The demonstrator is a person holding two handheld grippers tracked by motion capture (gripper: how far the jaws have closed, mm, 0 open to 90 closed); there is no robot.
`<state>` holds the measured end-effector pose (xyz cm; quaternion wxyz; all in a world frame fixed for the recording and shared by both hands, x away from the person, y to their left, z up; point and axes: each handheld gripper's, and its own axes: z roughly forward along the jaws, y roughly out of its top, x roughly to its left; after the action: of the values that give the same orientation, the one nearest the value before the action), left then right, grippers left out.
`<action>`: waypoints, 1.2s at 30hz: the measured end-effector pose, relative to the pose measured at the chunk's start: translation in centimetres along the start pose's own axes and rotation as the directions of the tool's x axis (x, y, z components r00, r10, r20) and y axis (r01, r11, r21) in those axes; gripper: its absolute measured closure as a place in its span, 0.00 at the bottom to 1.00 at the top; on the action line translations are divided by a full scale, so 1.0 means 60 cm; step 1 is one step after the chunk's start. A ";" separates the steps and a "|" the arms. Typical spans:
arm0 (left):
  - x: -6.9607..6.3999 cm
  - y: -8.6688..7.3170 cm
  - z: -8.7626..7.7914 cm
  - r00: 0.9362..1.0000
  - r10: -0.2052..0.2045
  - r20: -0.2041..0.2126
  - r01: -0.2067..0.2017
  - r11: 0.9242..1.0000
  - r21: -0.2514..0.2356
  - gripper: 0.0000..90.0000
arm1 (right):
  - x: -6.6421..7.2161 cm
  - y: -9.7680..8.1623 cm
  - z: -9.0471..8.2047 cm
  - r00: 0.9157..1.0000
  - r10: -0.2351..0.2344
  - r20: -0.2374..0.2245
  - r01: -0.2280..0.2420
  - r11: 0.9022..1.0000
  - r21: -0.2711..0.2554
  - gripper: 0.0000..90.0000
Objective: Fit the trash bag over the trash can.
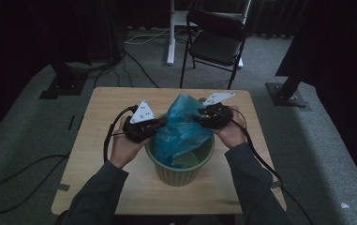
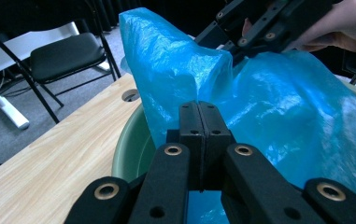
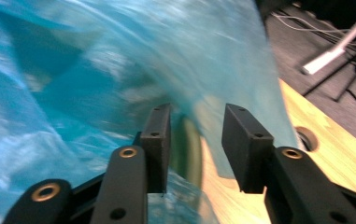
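A crinkled blue plastic bag (image 1: pixel 182 125) is partly set into the round green plastic bin (image 1: pixel 180 169) at frame centre, its top bunched above the rim. The left gripper (image 2: pixel 199 122) is clamped on the film; the right gripper (image 3: pixel 195 140) is parted around the bag's edge. Spreading over the rim is judged undone.

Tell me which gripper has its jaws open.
The right gripper: a gap shows between its jaws beside the blue plastic bag. The left gripper is shut on the bag.

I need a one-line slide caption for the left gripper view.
Left gripper shut on blue plastic bag above green bin.
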<state>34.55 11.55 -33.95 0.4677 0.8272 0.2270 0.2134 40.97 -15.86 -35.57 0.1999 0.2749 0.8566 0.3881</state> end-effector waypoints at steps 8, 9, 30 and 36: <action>0.013 -0.014 -0.010 0.999 -0.023 -0.022 0.023 1.000 0.005 0.99 | -0.010 -0.005 -0.002 0.999 0.041 0.025 -0.040 0.999 -0.002 0.72; 0.015 -0.016 -0.011 0.999 -0.025 -0.024 0.025 1.000 0.007 0.99 | -0.010 -0.005 -0.002 0.999 0.041 0.025 -0.040 0.999 -0.002 0.72; 0.001 -0.031 -0.012 1.000 -0.002 -0.013 0.002 1.000 0.021 0.99 | -0.008 -0.041 -0.075 0.999 0.047 -0.023 -0.049 0.996 -0.072 0.76; 0.001 -0.045 -0.010 1.000 -0.008 -0.011 0.008 0.999 0.049 0.98 | -0.002 -0.053 -0.079 0.997 0.055 -0.045 -0.058 0.995 -0.076 0.75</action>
<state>33.79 13.27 -36.02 0.4468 0.8364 0.2380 0.2100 37.44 -20.30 -35.10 0.1808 0.2826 0.8369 0.4325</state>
